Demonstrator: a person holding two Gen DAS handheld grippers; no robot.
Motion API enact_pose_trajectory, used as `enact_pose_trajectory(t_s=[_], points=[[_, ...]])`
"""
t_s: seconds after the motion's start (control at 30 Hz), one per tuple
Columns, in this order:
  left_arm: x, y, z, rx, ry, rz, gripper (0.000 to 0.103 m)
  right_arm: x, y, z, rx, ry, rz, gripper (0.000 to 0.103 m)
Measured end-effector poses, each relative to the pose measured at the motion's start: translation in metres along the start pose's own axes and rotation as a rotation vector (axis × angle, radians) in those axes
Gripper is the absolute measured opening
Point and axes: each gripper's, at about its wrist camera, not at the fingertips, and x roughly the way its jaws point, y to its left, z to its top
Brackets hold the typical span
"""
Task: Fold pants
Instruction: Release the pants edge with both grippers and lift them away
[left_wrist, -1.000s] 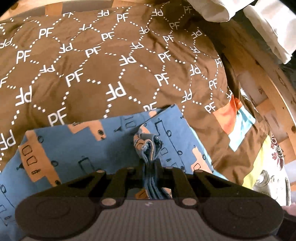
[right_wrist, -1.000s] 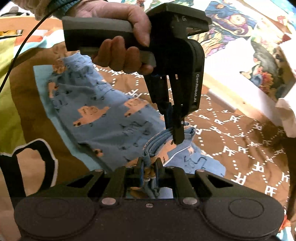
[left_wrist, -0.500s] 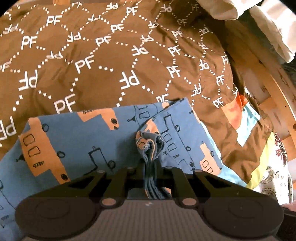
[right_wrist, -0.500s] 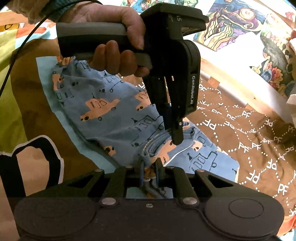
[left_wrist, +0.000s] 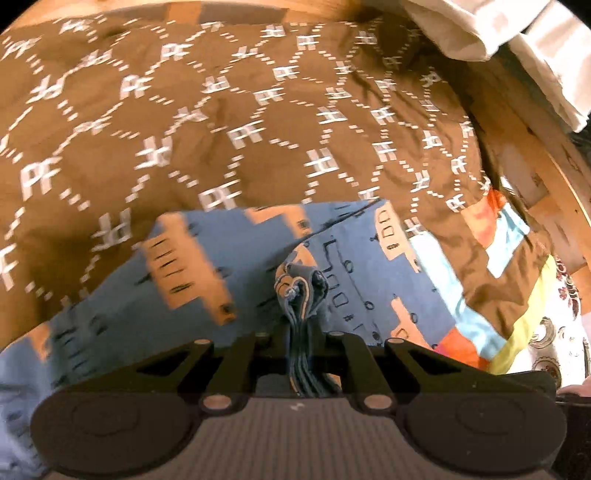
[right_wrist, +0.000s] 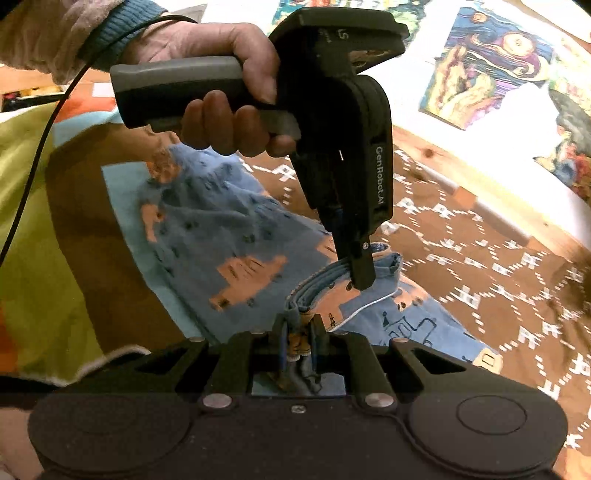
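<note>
The pants (left_wrist: 207, 291) are blue with orange vehicle prints and lie on a brown bedspread (left_wrist: 221, 122) with white "PF" marks. My left gripper (left_wrist: 300, 332) is shut on a bunched stack of the pants' edge. In the right wrist view the pants (right_wrist: 229, 240) trail to the left, and my right gripper (right_wrist: 297, 332) is shut on a bunched edge too. The left gripper (right_wrist: 360, 273) shows there, held by a hand, pinching the same edge just beyond mine. The pinched edge hangs lifted above the bedspread (right_wrist: 480, 266).
A wooden bed frame (left_wrist: 532, 155) runs along the right, with white cloth (left_wrist: 491, 40) above it. A patchwork of orange, light blue and yellow-green (left_wrist: 491, 295) borders the brown cover. Colourful pictures (right_wrist: 491, 62) hang on the wall beyond the wooden rail (right_wrist: 461, 184).
Both grippers have carried the pinched edge across, dragging the pants over the bedspread. More of the pants now lies spread and the view is motion-blurred. Both stay shut.
</note>
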Motion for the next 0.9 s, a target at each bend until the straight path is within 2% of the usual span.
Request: enact_pose_trajectory(t_s=[0.17, 0.3, 0.4, 0.43, 0.5, 0.57, 0.63, 0.7, 0.73, 0.77, 0.83, 0.9], points=[[0.005, 0.016, -0.012, -0.008, 0.026, 0.051, 0.009, 0.02, 0.014, 0.007, -0.021, 0.015, 0.053, 0.012], [0.012, 0.028, -0.016, -0.024, 0.037, 0.041, 0.009, 0.033, 0.025, 0.002, -0.04, 0.045, 0.068, 0.013], [0.017, 0.029, -0.019, 0.002, 0.044, 0.043, 0.014, 0.037, 0.028, -0.002, -0.055, 0.063, 0.068, 0.016], [0.016, 0.03, -0.02, 0.003, 0.045, 0.048, 0.018, 0.037, 0.028, -0.003, -0.056, 0.068, 0.072, 0.021], [0.008, 0.032, -0.023, -0.011, 0.032, 0.062, 0.033, 0.032, 0.028, -0.005, -0.066, 0.061, 0.079, 0.03], [-0.007, 0.032, -0.029, -0.031, -0.024, 0.11, 0.058, 0.018, 0.02, -0.009, -0.073, 0.033, 0.08, 0.041], [-0.023, 0.026, -0.039, -0.013, -0.106, 0.169, 0.064, -0.002, 0.004, -0.014, -0.077, 0.014, 0.039, 0.047], [-0.034, 0.016, -0.052, 0.013, -0.182, 0.186, 0.068, -0.018, -0.017, -0.02, -0.101, 0.006, -0.036, 0.061], [-0.034, 0.011, -0.059, 0.016, -0.215, 0.201, 0.072, -0.024, -0.029, -0.023, -0.118, 0.009, -0.083, 0.072], [-0.032, 0.005, -0.065, 0.017, -0.248, 0.222, 0.074, -0.027, -0.043, -0.027, -0.137, 0.015, -0.129, 0.078], [-0.018, -0.007, -0.076, 0.006, -0.275, 0.283, 0.074, -0.025, -0.071, -0.031, -0.171, 0.043, -0.196, 0.079], [0.002, -0.018, -0.08, -0.005, -0.229, 0.335, 0.074, -0.014, -0.097, -0.033, -0.191, 0.045, -0.26, 0.079]])
